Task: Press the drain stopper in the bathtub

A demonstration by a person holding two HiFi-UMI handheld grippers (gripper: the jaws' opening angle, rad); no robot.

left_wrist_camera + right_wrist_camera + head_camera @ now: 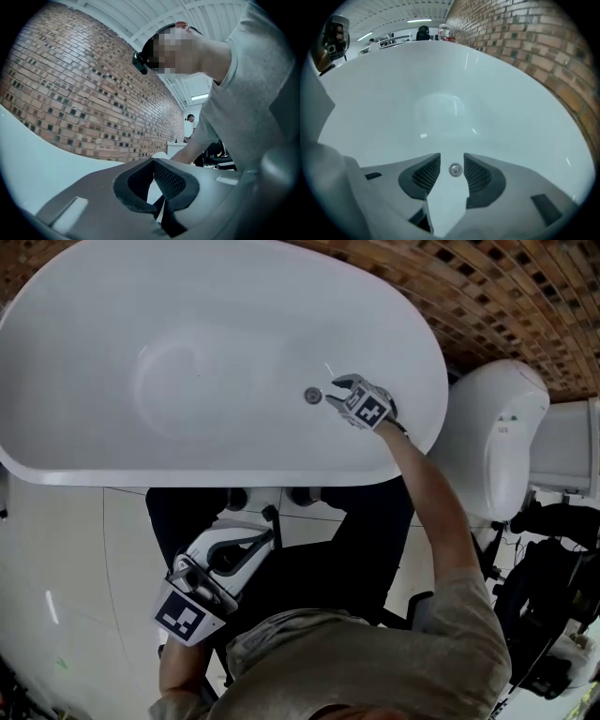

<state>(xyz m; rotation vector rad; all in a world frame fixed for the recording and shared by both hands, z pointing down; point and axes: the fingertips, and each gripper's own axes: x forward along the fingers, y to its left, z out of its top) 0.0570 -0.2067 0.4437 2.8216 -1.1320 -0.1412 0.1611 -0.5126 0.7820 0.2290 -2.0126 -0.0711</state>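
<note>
Drain stopper (312,396) sits on the floor of the bathtub (112,296), toward the end on the right arm's side. Right gripper (336,392) is inside the tub, jaws spread, nothing held. In the head view the stopper lies just beyond the jaw tips, to their left. In the right gripper view it shows centred in the gap between them. Judgement: the press needs a short advance along the jaw axis, then down. Left gripper (265,532) hangs outside the tub rim, well apart from the stopper, pads pressed together on nothing. Cannot resolve whether the right gripper's tips touch the stopper, or whether the stopper stands raised or down.
</note>
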